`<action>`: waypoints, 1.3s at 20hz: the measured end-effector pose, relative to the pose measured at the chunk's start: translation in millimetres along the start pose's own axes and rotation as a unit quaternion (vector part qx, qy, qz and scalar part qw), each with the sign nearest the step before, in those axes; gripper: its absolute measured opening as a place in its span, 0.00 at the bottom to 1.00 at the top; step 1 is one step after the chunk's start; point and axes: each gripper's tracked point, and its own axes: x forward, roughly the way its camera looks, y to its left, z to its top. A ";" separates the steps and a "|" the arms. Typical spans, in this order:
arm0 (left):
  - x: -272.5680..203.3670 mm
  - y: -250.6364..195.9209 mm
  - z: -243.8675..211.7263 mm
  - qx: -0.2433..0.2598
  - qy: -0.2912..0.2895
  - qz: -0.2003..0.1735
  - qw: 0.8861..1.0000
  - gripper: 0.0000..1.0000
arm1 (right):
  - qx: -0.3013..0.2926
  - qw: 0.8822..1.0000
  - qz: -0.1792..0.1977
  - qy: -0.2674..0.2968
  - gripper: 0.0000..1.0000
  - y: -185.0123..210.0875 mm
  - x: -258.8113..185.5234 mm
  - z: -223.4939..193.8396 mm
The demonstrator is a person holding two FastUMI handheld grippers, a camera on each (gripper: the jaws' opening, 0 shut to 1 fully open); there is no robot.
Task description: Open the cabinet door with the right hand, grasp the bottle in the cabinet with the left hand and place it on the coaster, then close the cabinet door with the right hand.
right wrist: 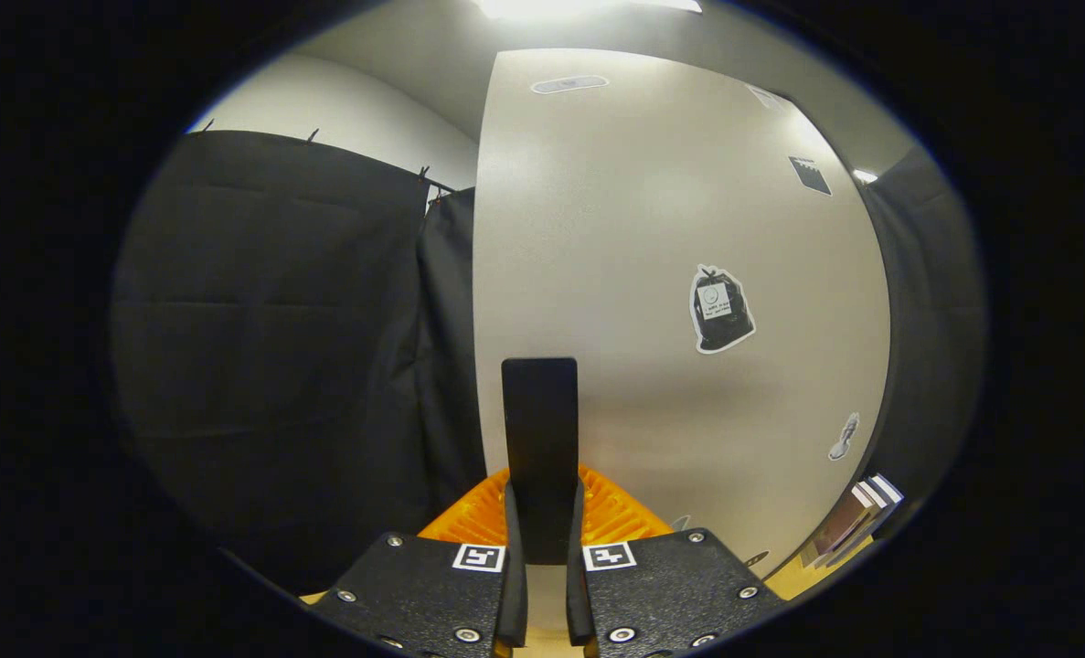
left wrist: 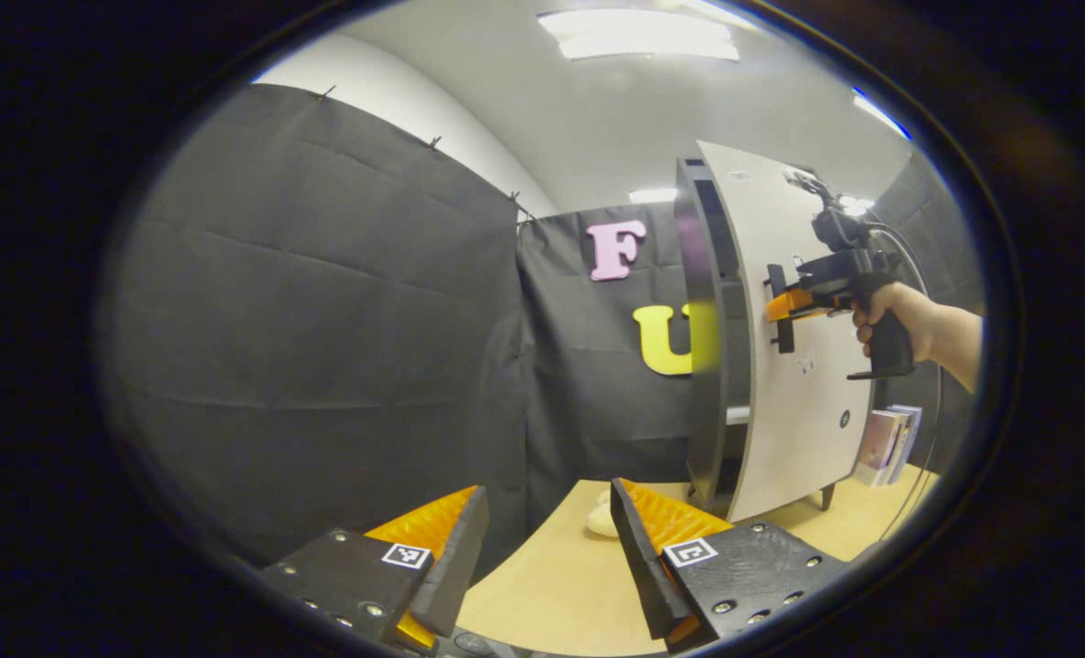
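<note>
The cabinet (left wrist: 708,347) stands on the table at the right of the left gripper view, its white door (left wrist: 793,366) swung partly open. The door's dark upright handle (left wrist: 778,309) is held by my right gripper (left wrist: 784,306), with a hand (left wrist: 880,311) behind it. In the right gripper view that handle (right wrist: 540,439) runs up between the fingers, and my right gripper (right wrist: 542,539) is shut on it against the white door (right wrist: 670,302). My left gripper (left wrist: 547,539) hangs open over the table's near part with nothing between its fingers. A pale round coaster (left wrist: 600,519) lies just beyond it.
The wooden table (left wrist: 560,585) extends under the cabinet. Several books (left wrist: 888,445) lean to the right of the cabinet, also seen as books (right wrist: 857,521) in the right gripper view. A sticker (right wrist: 720,309) is on the door. Black cloth walls the left and back.
</note>
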 end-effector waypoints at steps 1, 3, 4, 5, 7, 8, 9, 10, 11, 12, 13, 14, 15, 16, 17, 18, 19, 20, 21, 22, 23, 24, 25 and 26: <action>0.7 -4.4 0.5 0.001 -0.002 -0.006 1.000 0.81 | 0.000 1.000 0.002 0.001 0.17 -0.3 0.0 -0.3; 1.7 -14.9 0.8 0.001 -0.002 -0.016 1.000 0.81 | 0.000 1.000 0.007 0.002 0.17 -1.5 -0.9 -0.7; 2.6 -18.7 0.6 0.001 -0.001 -0.020 1.000 0.81 | 0.001 1.000 0.011 0.003 0.17 -2.0 -1.6 -0.9; 4.3 -22.4 0.4 0.001 -0.001 -0.025 1.000 0.81 | 0.003 1.000 0.016 0.005 0.17 -3.1 -2.2 -2.2; 8.3 -31.8 0.9 0.001 -0.003 -0.032 0.999 0.81 | 0.003 1.000 0.026 0.006 0.17 -5.3 -3.7 -2.9; 9.3 -36.6 3.3 0.001 -0.004 -0.034 0.999 0.81 | 0.002 0.999 0.031 0.007 0.17 -6.2 -4.7 -3.7; 12.3 -42.1 4.5 0.001 -0.005 -0.038 0.999 0.81 | 0.002 0.999 0.036 0.009 0.17 -7.7 -6.8 -3.7; 13.5 -49.9 6.6 -0.001 -0.007 -0.043 0.999 0.77 | 0.000 0.999 0.040 0.009 0.17 -8.6 -8.9 -4.6; 15.9 -59.2 8.0 -0.001 -0.009 -0.050 0.999 0.77 | 0.000 0.999 0.045 0.010 0.17 -10.2 -10.5 -4.9; 9.1 -63.0 11.4 0.001 -0.010 -0.055 0.998 0.81 | 0.001 0.999 0.050 0.011 0.17 -12.1 -10.8 -5.1; 8.4 -70.2 12.9 0.003 -0.013 -0.060 0.998 0.81 | 0.002 0.998 0.054 0.011 0.17 -14.5 -11.7 -5.6; 8.4 -78.7 14.6 0.004 -0.015 -0.065 0.998 0.81 | 0.003 0.998 0.057 0.011 0.17 -16.3 -12.2 -6.4; 7.4 -86.7 16.6 0.006 -0.017 -0.071 0.997 0.81 | 0.002 0.998 0.059 0.011 0.17 -18.9 -10.6 -6.8; 7.0 -94.3 19.0 0.007 -0.018 -0.077 0.997 0.81 | 0.003 0.998 0.061 0.010 0.17 -20.7 -10.6 -8.1; 7.6 -103.1 18.3 0.007 -0.018 -0.082 0.996 0.81 | 0.003 0.998 0.062 0.009 0.17 -22.8 -10.8 -8.3; 8.0 -111.6 19.2 0.006 -0.017 -0.087 0.996 0.77 | 0.003 0.998 0.063 0.008 0.17 -24.7 -12.0 -8.0; 8.5 -118.8 19.0 0.004 -0.016 -0.092 0.996 0.81 | 0.002 0.998 0.064 0.007 0.17 -25.6 -15.6 -8.9; 9.0 -126.4 18.7 0.002 -0.014 -0.097 0.995 0.81 | 0.002 0.998 0.064 0.007 0.17 -27.7 -18.7 -8.6; 8.7 -134.0 19.0 0.001 -0.014 -0.103 0.995 0.81 | 0.002 0.998 0.064 0.007 0.17 -29.8 -23.7 -8.2; 8.1 -142.6 19.7 0.001 -0.015 -0.108 0.994 0.81 | 0.002 0.998 0.063 0.006 0.17 -31.6 -27.0 -7.4; 8.2 -151.0 20.5 0.001 -0.016 -0.113 0.993 0.81 | 0.001 0.998 0.062 0.006 0.17 -34.4 -27.6 -7.3; 8.5 -159.1 22.0 0.001 -0.017 -0.119 0.993 0.81 | 0.001 0.998 0.059 0.005 0.17 -37.2 -29.8 -6.8; 8.1 -167.7 22.4 0.001 -0.017 -0.124 0.992 0.81 | 0.002 0.998 0.055 0.004 0.17 -40.6 -32.5 -7.5; 9.1 -176.7 23.0 0.000 -0.018 -0.130 0.991 0.77 | 0.003 0.999 0.051 0.004 0.17 -44.9 -37.5 -7.6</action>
